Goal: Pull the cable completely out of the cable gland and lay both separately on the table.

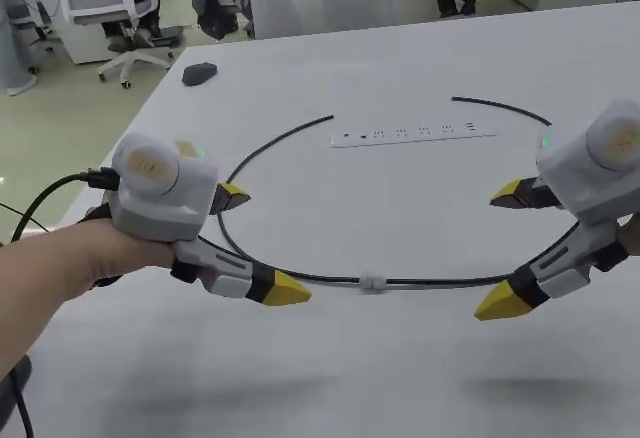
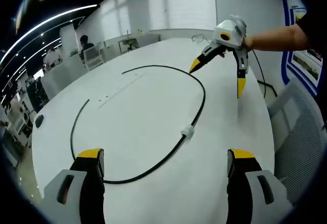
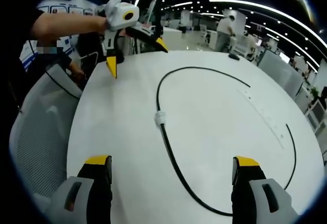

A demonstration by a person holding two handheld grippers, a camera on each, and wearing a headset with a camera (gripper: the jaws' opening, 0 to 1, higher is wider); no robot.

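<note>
Black cable [image 1: 430, 282] is lying in a wide loop on the white desk [image 1: 400, 378], threaded through the white cable gland [image 1: 372, 282] at lower centre, with left tool [image 1: 258, 243] at lower left and right tool [image 1: 501, 248] at lower right hovering either side of it, each with jaws spread wide.

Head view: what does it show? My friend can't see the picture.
The left gripper and the right gripper, both open, hover over a white table, on either side of a small white cable gland on a looping black cable. A white power strip lies farther back.
</note>
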